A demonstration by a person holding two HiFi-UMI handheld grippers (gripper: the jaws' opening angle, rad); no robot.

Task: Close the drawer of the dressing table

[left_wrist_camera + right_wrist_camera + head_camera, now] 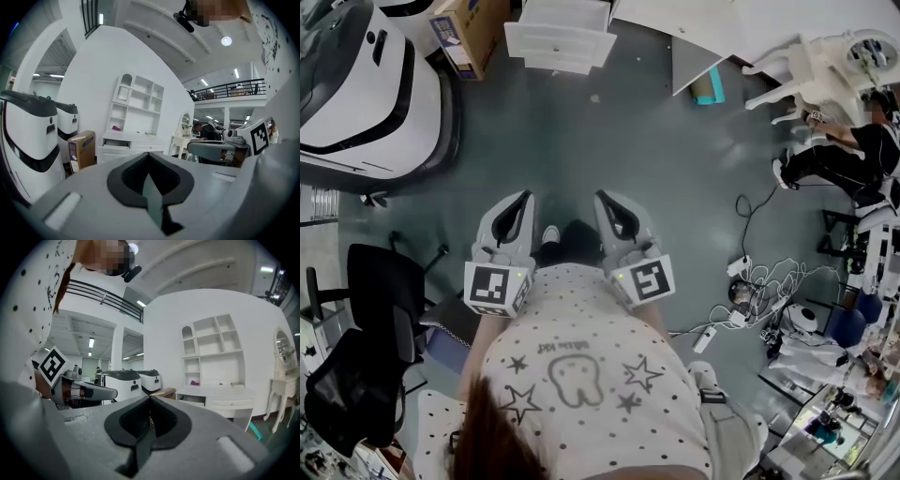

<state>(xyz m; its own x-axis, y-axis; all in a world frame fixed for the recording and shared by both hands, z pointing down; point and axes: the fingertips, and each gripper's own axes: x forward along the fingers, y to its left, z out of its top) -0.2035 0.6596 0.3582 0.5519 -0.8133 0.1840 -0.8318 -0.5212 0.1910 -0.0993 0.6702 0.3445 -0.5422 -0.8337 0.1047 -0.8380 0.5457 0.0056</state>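
Grey floor point(609, 141) ahead; dressing table point(136, 136) at frame top, drawer point(555, 45) open, unreached. My left hand-held gripper point(521, 201) and right hand-held gripper point(605, 201) pressed together, empty.

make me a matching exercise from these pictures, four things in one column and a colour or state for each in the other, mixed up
Things:
1. cardboard box
2. office chair
3. drawer
4. left gripper

Colour or state:
a. jaws shut
b. brown
c. pulled out
d. black

Pairs: 1-b, 2-d, 3-c, 4-a
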